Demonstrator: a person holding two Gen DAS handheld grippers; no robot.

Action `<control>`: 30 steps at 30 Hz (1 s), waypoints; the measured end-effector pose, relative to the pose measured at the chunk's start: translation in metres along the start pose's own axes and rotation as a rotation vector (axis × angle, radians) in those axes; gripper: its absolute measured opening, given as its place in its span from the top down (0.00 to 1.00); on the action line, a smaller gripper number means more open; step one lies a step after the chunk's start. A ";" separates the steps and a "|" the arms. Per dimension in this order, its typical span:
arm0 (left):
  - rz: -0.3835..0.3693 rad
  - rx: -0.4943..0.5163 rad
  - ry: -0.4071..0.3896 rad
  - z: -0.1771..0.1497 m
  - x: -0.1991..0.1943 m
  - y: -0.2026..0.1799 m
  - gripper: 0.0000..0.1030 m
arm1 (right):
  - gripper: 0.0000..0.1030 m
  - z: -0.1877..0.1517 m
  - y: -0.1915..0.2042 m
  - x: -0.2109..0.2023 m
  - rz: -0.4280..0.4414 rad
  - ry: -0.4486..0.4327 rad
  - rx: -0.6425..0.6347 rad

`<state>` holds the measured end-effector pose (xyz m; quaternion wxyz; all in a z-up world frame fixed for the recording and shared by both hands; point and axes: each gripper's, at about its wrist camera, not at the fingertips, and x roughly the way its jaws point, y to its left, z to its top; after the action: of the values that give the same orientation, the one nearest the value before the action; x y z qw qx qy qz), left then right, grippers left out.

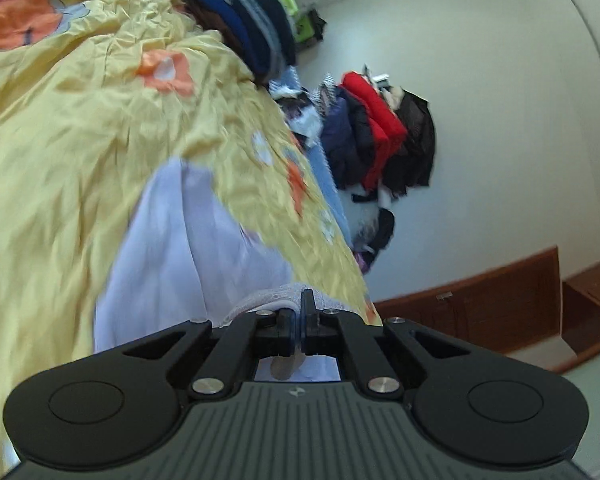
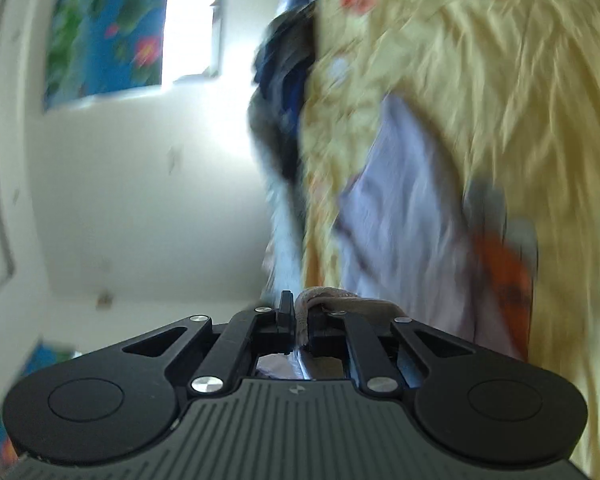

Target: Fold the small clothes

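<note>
Left wrist view: the left tongs (image 1: 299, 320) are closed on the lace-trimmed edge of a pale lilac garment (image 1: 172, 240), which hangs ahead of the tongs and spreads forward and to their left. Behind the garment lies a crumpled yellow sheet (image 1: 80, 120) printed with orange and white flowers; the view is tilted, so the sheet fills the left side. Beyond the tongs, at the far end of the sheet, sits a stack of folded dark clothes (image 1: 244, 24) in blue, grey and brown. To the right of the tongs, well apart, a heap of clothes (image 1: 376, 136) in red, navy and black lies against a pale wall, with dark wooden furniture (image 1: 500, 300) lower down.

Right wrist view: the picture is blurred. The right tongs (image 2: 294, 316) are closed on a bunched, beige-edged part of the same lilac garment (image 2: 404, 220), which stretches ahead and to the right of the tongs over the yellow sheet (image 2: 520, 100). Straight ahead, a dark pile of clothes (image 2: 284, 80) shows at the sheet's edge. To the left are a pale wall, a bright window (image 2: 190, 20) and a blue floral curtain (image 2: 104, 32).
</note>
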<state>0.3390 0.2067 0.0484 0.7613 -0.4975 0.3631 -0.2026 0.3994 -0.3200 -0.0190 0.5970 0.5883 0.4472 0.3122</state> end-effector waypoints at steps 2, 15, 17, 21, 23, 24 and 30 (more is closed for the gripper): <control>0.074 -0.081 0.021 0.028 0.035 0.024 0.98 | 0.80 0.039 -0.014 0.026 -0.037 -0.042 0.039; 0.190 -0.012 0.102 0.091 0.085 0.004 0.18 | 0.51 0.077 -0.023 0.057 -0.142 -0.041 -0.032; 0.277 0.099 0.010 0.093 0.078 -0.014 0.18 | 0.52 0.076 -0.013 0.066 -0.191 -0.018 -0.091; 0.530 0.481 -0.064 0.059 0.069 -0.041 0.18 | 0.52 0.071 0.009 0.065 -0.252 -0.027 -0.250; 0.629 0.661 -0.072 0.035 0.069 -0.040 0.18 | 0.52 0.067 0.025 0.062 -0.314 -0.039 -0.424; 0.658 0.747 -0.063 0.024 0.071 -0.038 0.18 | 0.52 0.064 0.033 0.062 -0.356 -0.044 -0.543; 0.585 0.808 0.008 0.009 0.083 -0.021 0.18 | 0.51 0.054 0.048 0.076 -0.493 -0.006 -1.001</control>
<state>0.4016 0.1479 0.0405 0.9167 -0.0394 0.3829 -0.1071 0.4865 -0.2689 0.0109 0.8601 0.1117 0.3672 0.3360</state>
